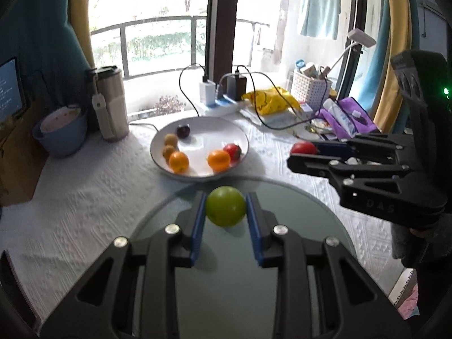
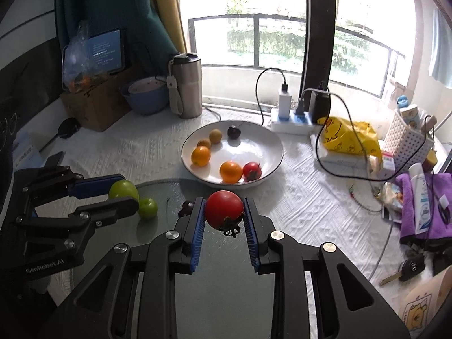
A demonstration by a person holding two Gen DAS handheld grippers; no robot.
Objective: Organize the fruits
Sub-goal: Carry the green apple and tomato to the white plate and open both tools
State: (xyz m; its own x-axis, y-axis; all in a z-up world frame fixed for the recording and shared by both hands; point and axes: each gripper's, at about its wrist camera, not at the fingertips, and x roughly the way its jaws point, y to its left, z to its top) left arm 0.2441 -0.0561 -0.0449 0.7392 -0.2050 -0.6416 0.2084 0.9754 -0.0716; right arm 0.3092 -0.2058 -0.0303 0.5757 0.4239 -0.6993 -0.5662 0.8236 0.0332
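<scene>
Between the blue ribbed pads (image 1: 197, 226) of the left gripper (image 1: 225, 220): round green fruit (image 1: 225, 210), pinched on both sides, held clear above the round dark glass plate (image 1: 296, 197). Right gripper (image 2: 224, 221) same story, pads clamped on a round red tomato (image 2: 223, 210), green stem end facing down and near. Both grippers sit side by side over the glass plate, left one holding its fruit further left. On the glass under them: a smaller green fruit (image 2: 148, 208) just right of the left gripper's tip, plus a small dark fruit (image 2: 186, 208), partly hidden behind the right gripper's left finger. Just beyond the glass plate, touching its far edge: wide white ceramic bowl (image 2: 271, 144) on the white textured tablecloth (image 2: 310, 197). Bowl contents: two oranges, a red tomato, two small tan fruits, one dark cherry-like fruit at the far side.
</scene>
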